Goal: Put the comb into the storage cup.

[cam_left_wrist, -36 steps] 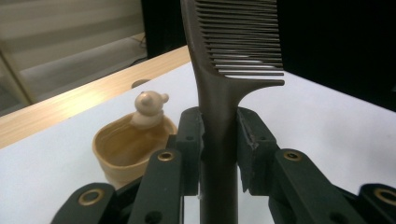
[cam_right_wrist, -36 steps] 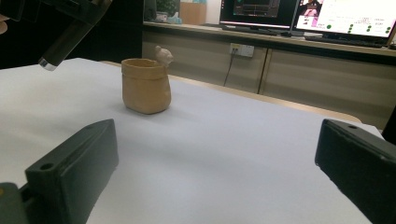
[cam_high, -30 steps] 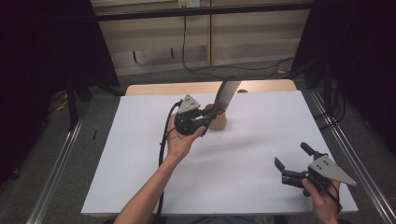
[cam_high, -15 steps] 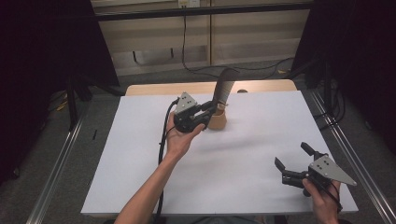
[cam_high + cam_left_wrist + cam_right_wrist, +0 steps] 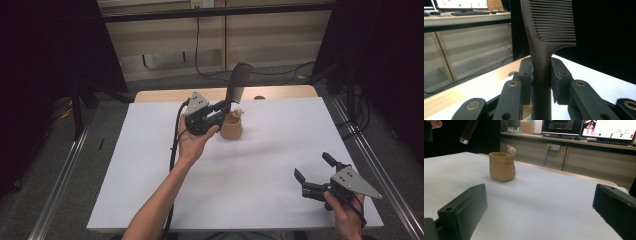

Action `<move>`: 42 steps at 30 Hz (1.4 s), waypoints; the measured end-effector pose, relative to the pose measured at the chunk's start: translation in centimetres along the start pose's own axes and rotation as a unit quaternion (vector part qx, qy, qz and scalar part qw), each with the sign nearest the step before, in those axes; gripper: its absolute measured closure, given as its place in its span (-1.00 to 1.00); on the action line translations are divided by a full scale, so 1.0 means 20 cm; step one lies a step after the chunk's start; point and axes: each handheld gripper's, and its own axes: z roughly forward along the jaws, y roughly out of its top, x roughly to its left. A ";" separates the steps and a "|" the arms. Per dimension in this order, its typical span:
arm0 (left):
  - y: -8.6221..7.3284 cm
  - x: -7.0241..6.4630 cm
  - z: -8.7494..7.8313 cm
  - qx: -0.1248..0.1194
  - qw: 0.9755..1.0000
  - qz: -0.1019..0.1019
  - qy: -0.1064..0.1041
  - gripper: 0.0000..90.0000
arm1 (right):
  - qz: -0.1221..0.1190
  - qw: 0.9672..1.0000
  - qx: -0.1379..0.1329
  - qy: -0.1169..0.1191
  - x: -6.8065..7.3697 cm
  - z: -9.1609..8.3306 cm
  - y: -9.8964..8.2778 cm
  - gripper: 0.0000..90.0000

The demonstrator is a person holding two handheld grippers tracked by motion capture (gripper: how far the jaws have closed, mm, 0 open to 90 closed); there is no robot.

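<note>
Comb (image 5: 238, 82): clamped by its handle in the left gripper (image 5: 218, 111), long axis near upright, teeth end up, handle end down, directly above the cup (image 5: 232, 127) at the far middle of the worktop (image 5: 260, 165). Cup contents hidden; small figure on its rim. Right gripper (image 5: 312, 175): fingers wide, holding nothing, well apart at the near right.

Dark comb (image 5: 238, 82) upright, handle clamped between jaws, above tan pot (image 5: 232, 127) on white table (image 5: 250, 175)
</note>
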 end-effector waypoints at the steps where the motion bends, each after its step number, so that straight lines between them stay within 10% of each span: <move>1: 0.02 0.00 0.00 0.001 1.000 0.003 0.002 0.62 | 0.000 1.000 0.000 0.000 0.00 0.00 0.00 -1.00; 42: 0.10 0.09 0.21 -0.018 0.999 -0.009 0.025 0.62 | 0.001 1.000 -0.002 0.001 0.00 0.00 0.00 -1.00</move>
